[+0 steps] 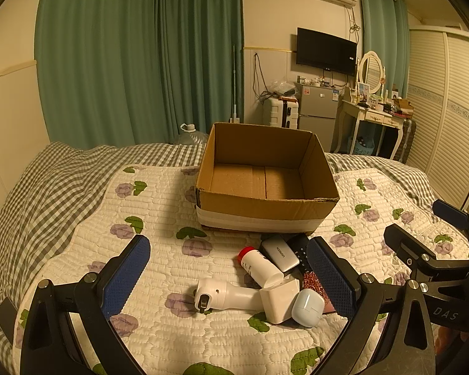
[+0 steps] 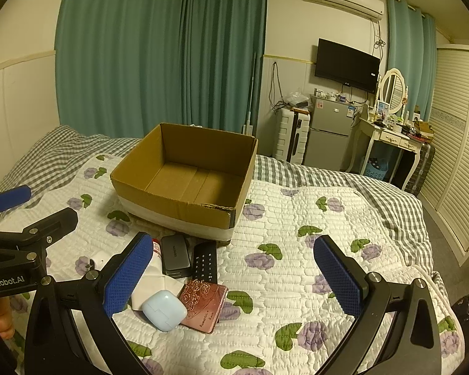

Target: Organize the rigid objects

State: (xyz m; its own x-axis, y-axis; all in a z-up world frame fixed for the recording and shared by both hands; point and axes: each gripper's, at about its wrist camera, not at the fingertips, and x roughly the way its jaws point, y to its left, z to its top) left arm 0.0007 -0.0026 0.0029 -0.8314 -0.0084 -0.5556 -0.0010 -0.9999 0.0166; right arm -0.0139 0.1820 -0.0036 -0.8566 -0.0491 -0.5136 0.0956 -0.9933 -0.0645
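An empty cardboard box [image 1: 265,201] [image 2: 172,207] stands on the quilted bed. In front of it lies a small pile: a white handheld device [image 1: 228,295], a white charger cube [image 1: 279,298], a red-capped white bottle [image 1: 259,264], a grey power bank [image 1: 279,253] [image 2: 175,254], a black remote [image 1: 300,250] [image 2: 205,262], a pale blue earbud case [image 1: 308,307] [image 2: 164,309] and a pink embossed wallet [image 2: 204,301]. My left gripper [image 1: 231,276] is open over the pile, holding nothing. My right gripper [image 2: 234,273] is open and empty, just right of the pile.
The floral quilt [image 2: 297,218] covers the bed, with a checked sheet [image 1: 47,181] around it. A water jug [image 1: 190,136] stands behind the box. Beyond the bed are a fridge [image 2: 328,131], a suitcase [image 2: 292,134], a dressing table [image 2: 390,137] and a wardrobe [image 2: 453,162].
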